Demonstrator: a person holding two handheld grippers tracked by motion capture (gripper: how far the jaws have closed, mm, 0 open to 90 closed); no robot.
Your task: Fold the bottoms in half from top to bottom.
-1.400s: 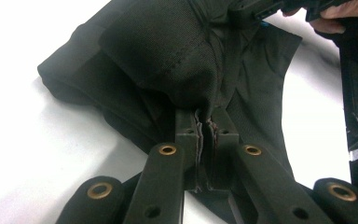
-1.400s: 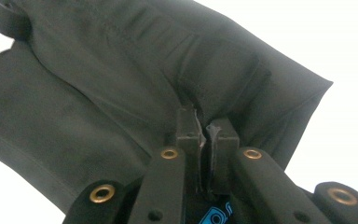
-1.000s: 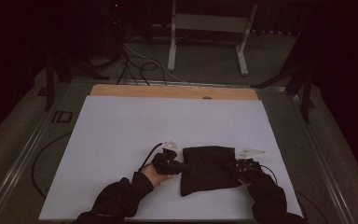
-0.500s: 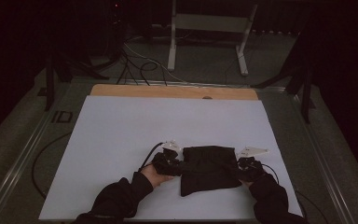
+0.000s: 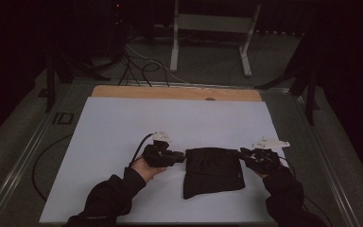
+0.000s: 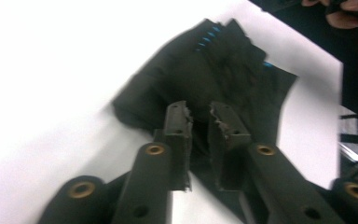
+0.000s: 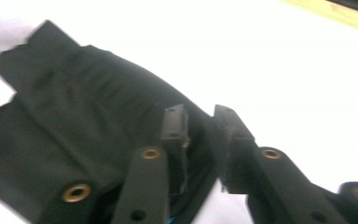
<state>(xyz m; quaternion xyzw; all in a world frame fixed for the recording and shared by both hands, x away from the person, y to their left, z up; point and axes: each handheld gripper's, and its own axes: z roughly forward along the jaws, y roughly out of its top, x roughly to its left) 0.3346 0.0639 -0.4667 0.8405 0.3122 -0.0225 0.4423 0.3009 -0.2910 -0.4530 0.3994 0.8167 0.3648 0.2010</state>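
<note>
A black folded cloth [image 5: 212,172] with blue stitching lies flat on the white sheet [image 5: 123,132], near the front edge. My left gripper [image 5: 182,156] hovers at its upper left corner and my right gripper [image 5: 241,153] at its upper right corner. In the left gripper view the jaws [image 6: 199,109] stand a narrow gap apart above the cloth [image 6: 214,65], having just been closing with nothing pinched. In the right gripper view the gripper [image 7: 199,114] has also just been closing. The edge of the cloth [image 7: 74,116] runs through the small gap, and the pads are not seen pressing on it.
A wooden strip [image 5: 175,93] borders the sheet's far side. Beyond the table stand a metal frame [image 5: 208,23] and loose cables [image 5: 142,66] on the floor. A cable [image 5: 139,146] trails from the left gripper. Metal rails run along both table sides.
Both grippers have risen a little and drawn slightly outward from the cloth's top corners. The cloth keeps its place and shape on the sheet.
</note>
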